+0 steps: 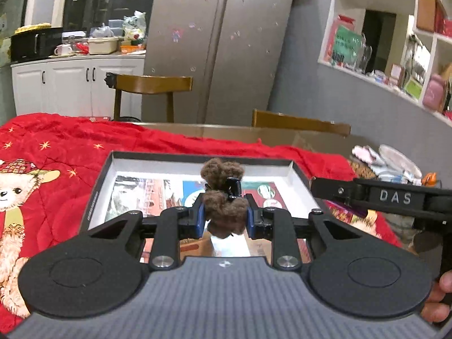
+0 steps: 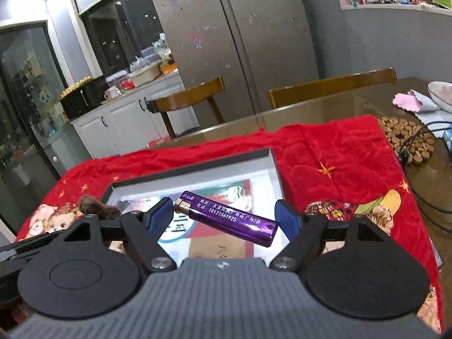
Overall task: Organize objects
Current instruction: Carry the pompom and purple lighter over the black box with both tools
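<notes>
My left gripper (image 1: 224, 214) is shut on a brown fuzzy hair clip (image 1: 224, 197) with a black clasp, held above the open black box (image 1: 195, 158). The box has white inner walls and printed cards on its floor. In the right wrist view my right gripper (image 2: 226, 216) is open over the same box (image 2: 271, 166). A purple lighter (image 2: 228, 219) with white print hangs tilted between its fingers, its right end at the right finger (image 2: 285, 216), its metal head apart from the left one. The hair clip (image 2: 97, 207) shows at the left.
The box lies on a red bear-print cloth (image 1: 56, 152) covering a glass-topped table (image 2: 339, 107). A cork trivet (image 2: 406, 138), a cable, a white bowl (image 2: 442, 96) and pink cloth lie at the right. Wooden chairs (image 1: 152, 84) and a fridge stand behind.
</notes>
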`<state>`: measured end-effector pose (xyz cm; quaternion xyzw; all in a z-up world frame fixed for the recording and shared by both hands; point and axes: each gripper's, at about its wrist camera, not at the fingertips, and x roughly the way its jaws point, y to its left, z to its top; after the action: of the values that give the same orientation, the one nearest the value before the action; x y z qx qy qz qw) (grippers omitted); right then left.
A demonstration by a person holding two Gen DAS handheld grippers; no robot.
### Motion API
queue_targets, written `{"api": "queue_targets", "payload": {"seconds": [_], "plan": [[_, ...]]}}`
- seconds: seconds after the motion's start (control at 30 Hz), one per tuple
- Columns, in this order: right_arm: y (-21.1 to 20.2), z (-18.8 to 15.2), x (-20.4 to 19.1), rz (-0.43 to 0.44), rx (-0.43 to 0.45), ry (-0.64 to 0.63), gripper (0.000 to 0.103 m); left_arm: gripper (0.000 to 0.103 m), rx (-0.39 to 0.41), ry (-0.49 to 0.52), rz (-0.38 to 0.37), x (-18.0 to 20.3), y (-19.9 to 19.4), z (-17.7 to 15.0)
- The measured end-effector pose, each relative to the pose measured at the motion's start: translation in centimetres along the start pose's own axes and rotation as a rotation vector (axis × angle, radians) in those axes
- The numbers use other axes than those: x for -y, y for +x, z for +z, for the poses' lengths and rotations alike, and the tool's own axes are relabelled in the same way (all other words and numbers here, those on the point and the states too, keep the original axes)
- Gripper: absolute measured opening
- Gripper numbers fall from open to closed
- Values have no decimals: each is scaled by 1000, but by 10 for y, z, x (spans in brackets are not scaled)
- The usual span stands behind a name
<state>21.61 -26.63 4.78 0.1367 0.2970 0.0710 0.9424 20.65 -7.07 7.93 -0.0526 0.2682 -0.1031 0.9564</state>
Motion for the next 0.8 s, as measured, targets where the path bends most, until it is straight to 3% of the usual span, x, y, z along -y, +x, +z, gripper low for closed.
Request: {"api": "queue_targets", "payload": {"seconds": [0.3,0.73,0.8], "plan": [[16,-14,-2,-12,-54,-23,79,31,-85,43,-15,-3,31,-17],[20,-22,-2,-7,-67,-43,79,32,-91,94,96,-6,37,-22],[20,-22,-1,-1,-73,-36,79,32,-91,105,140,-5,36,-22]]}}
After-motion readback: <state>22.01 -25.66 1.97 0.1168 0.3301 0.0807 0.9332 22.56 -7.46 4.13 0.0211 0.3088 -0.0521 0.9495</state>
